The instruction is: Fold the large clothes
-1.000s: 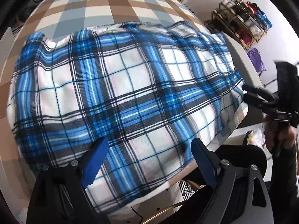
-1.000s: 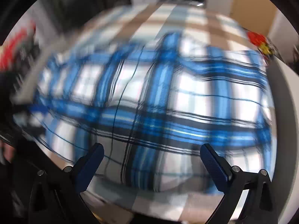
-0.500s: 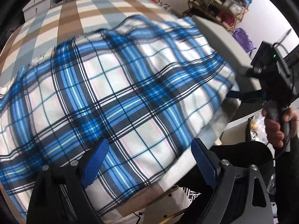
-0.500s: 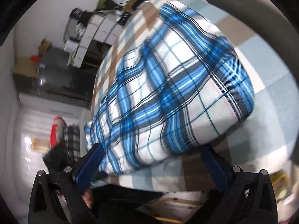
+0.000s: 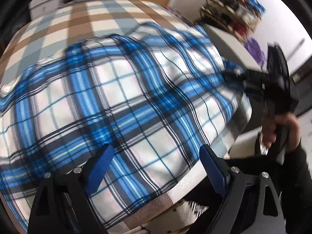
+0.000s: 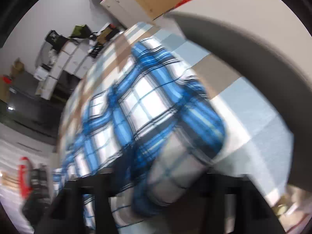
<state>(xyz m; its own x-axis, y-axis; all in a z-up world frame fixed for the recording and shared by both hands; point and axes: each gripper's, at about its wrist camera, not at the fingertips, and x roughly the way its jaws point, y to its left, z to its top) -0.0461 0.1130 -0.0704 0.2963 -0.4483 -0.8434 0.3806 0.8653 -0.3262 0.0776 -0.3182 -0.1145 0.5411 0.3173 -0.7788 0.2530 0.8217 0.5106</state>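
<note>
Left wrist view gives me the wide picture: the blue plaid garment (image 5: 120,97) spreads over most of the frame, lying on a bed cover (image 5: 81,19) checked in brown, grey and white. My left gripper (image 5: 156,167) hangs above the near part of the cloth with its blue pads (image 5: 101,165) standing wide apart and nothing pressed between them. At the right edge of this frame I see my right gripper (image 5: 237,74) from outside, a dark body held in my right hand (image 5: 280,128), its tip meeting the right-hand edge of the garment, where the cloth is bunched and blurred. A rack of shoes (image 5: 236,13) and a purple bag (image 5: 255,48) sit at upper right.

The right wrist view shows what that one cannot: the grip up close. The garment (image 6: 148,105) runs from the frame's centre down into my right gripper (image 6: 156,185), where a thick fold of plaid fills the gap; my jaws have just been closing, and here they are clamped on that fold. The picture is smeared, so the pads themselves are hard to make out. A pale curved edge of the bed frame (image 6: 243,35) arcs across the upper right, and white cabinets (image 6: 68,58) line the wall at upper left.

The fabric is white with broad blue bands and thin dark lines, mostly flat, with ripples along its far edge.
</note>
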